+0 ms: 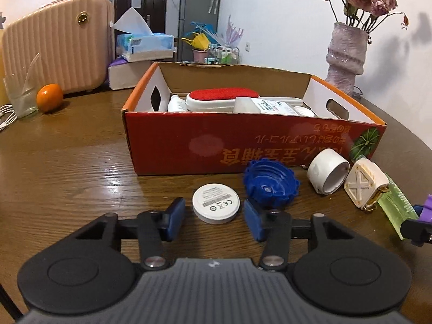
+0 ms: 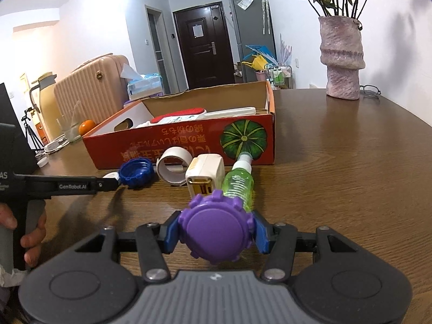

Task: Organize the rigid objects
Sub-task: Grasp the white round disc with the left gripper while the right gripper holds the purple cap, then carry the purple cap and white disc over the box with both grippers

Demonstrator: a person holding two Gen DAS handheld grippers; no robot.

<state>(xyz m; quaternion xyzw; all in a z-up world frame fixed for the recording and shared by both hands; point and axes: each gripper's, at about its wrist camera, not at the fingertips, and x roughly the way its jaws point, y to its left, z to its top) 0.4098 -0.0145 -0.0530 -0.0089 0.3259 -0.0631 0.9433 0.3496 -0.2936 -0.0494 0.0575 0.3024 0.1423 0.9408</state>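
left wrist view has the left tool [image 1: 214,220] low over the brown wooden worktop [image 1: 67,162], its blue pads spread wide and holding nothing. a flat round white disc with grey printing [image 1: 216,206] lies on the worktop right between the two pads, touching neither as far as can be seen. just beyond the right-hand pad sits a blue ridged plastic cap [image 1: 271,186], open side facing the camera. further right come a short white tube ring [image 1: 327,174], then a cream square-faced plug block with gold trim [image 1: 365,186], then a clear green bottle [image 1: 395,210] lying on its side — all in a loose row in front of the red and orange cardboard box [image 1: 243,145]. the box is open on top and already holds a white brush with a red pad [image 1: 220,97] and some white bottles.

right wrist view shows the right tool [image 2: 216,232] closed down on a purple ridged plastic cap [image 2: 217,228], one blue pad pressed to each side of it, flat top facing the camera. the cap is held just in front of the green bottle's base. past it lie the cream plug block, the white ring and the blue cap, with the box behind them. the left tool reaches in from the left edge, its tip beside the blue cap. a mauve textured vase with dried roses [image 2: 341,59] stands well apart on the right.
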